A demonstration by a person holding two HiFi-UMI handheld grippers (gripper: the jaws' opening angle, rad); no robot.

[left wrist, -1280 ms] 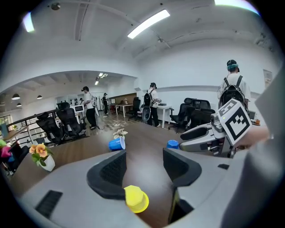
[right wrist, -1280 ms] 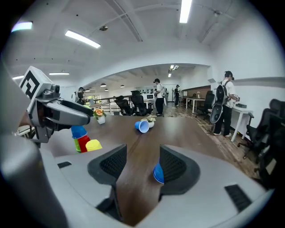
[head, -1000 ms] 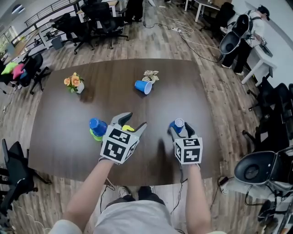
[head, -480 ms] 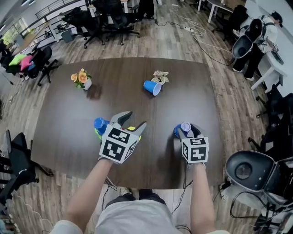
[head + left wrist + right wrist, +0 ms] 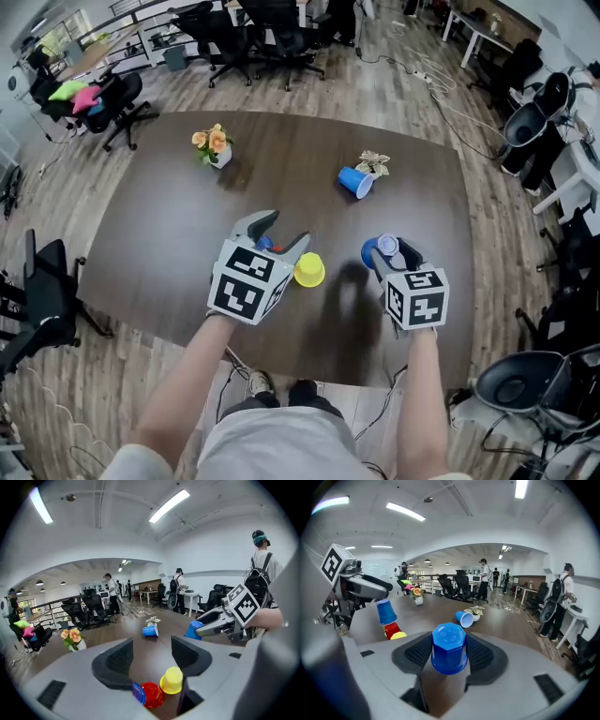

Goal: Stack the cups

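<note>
right gripper [image 5: 449,652]: jaws clamped on an upturned blue cup [image 5: 449,641].
left gripper [image 5: 152,649]: jaws wide apart, gripping nothing.
red cup [image 5: 152,694], yellow cup [image 5: 172,680]: low between left jaws, on table [image 5: 169,216].
tipped cup [image 5: 353,181]: far right.

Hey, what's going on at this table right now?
A person holds a gripper in each hand over the table. The right gripper clamps its jaws on an upside-down blue cup. The left gripper holds its jaws apart with nothing between them, near a red cup and a yellow cup. A tipped blue cup lies farther back.
</note>
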